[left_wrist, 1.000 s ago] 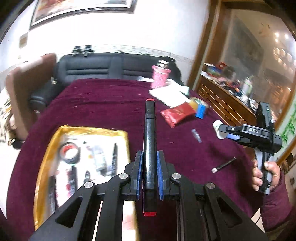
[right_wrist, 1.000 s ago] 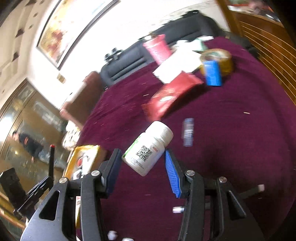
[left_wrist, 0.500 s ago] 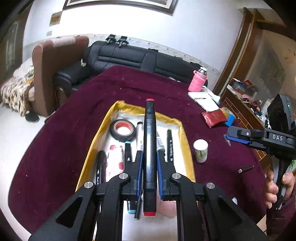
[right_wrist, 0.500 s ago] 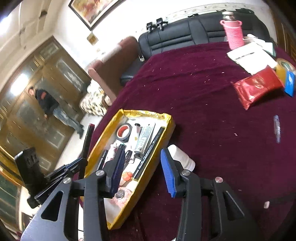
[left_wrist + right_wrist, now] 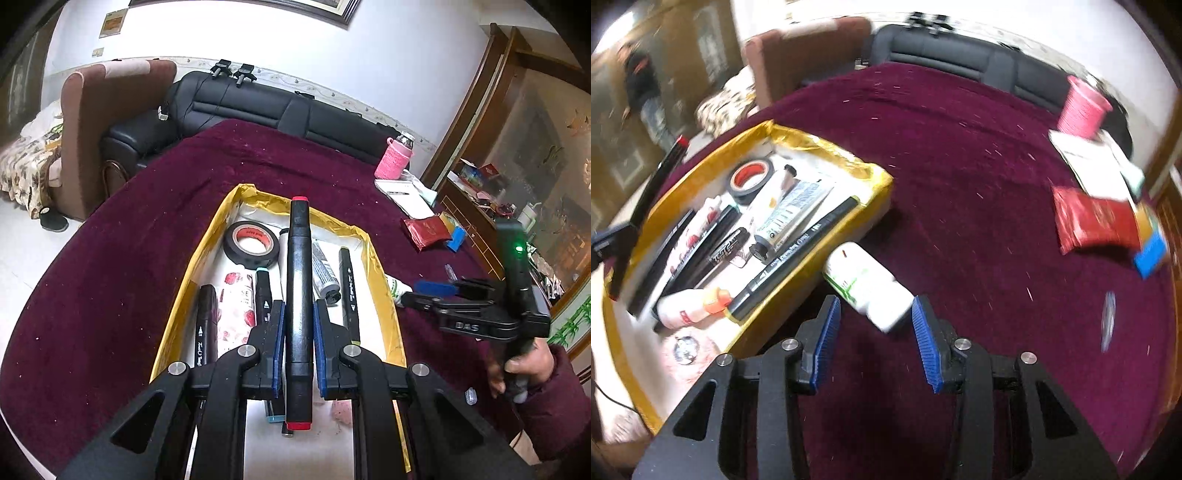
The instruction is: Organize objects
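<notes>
My left gripper point(image 5: 298, 347) is shut on a black marker with red ends point(image 5: 298, 280) and holds it lengthwise above the gold-rimmed tray point(image 5: 380, 280). The tray holds black tape point(image 5: 251, 243), several markers and tubes. My right gripper point(image 5: 875, 325) is open; a white pill bottle point(image 5: 866, 282) lies on the maroon cloth between its fingertips, just outside the tray's right wall point(image 5: 812, 266). The right gripper also shows in the left wrist view point(image 5: 436, 291), with the bottle point(image 5: 395, 290) at its tips.
A red packet point(image 5: 1093, 221), blue box point(image 5: 1150, 251), tape roll, papers point(image 5: 1097, 162) and a pink-sleeved bottle point(image 5: 1084, 107) sit at the far right of the table. A small pen-like item point(image 5: 1108, 317) lies on the cloth. A black sofa point(image 5: 277, 110) stands behind.
The left gripper carried the marker from the table's middle to over the tray. The right gripper, which had the bottle between its jaws, now stands open with the bottle lying beside the tray.
</notes>
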Action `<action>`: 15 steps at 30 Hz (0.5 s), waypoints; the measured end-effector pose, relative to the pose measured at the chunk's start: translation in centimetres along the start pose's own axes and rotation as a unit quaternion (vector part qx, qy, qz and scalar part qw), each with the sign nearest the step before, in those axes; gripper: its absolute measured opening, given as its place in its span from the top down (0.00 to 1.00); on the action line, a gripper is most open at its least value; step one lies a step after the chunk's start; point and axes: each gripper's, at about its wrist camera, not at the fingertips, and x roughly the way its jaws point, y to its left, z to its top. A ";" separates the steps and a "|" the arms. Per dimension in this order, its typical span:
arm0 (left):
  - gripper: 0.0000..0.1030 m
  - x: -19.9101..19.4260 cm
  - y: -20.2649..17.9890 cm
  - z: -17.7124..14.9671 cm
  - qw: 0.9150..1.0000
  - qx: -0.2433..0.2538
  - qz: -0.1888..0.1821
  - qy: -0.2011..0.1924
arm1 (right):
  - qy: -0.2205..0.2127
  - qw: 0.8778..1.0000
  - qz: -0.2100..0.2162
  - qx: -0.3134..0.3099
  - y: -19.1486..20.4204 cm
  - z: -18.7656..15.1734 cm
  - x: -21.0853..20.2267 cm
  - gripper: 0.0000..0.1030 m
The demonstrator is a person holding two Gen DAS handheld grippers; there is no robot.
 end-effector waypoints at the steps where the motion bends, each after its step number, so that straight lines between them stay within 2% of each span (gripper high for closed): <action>1: 0.89 0.1 0.0 0.0 1.000 0.000 0.001 0.002 | -0.001 1.000 -0.011 -0.016 0.4 0.2 0.4 0.62; 2: 0.89 0.1 0.0 -0.1 1.000 0.000 0.001 0.004 | -0.003 0.999 -0.020 -0.033 0.7 0.5 0.8 0.59; 4: 0.89 0.3 0.0 -0.1 1.000 -0.001 0.003 0.007 | -0.003 0.999 -0.016 -0.047 0.8 0.8 1.4 0.59; 7: 0.89 0.7 -0.1 -0.2 1.000 -0.001 0.007 0.014 | 0.002 1.000 0.006 -0.028 0.0 1.0 1.7 0.62; 12: 0.89 0.9 -0.4 -0.5 1.000 0.006 0.018 0.020 | 0.010 0.997 0.056 0.051 -2.7 0.7 1.4 0.68; 15: 0.89 0.6 -0.7 -0.6 0.999 0.013 0.023 0.021 | 0.008 0.992 0.082 0.098 -4.1 0.1 0.9 0.68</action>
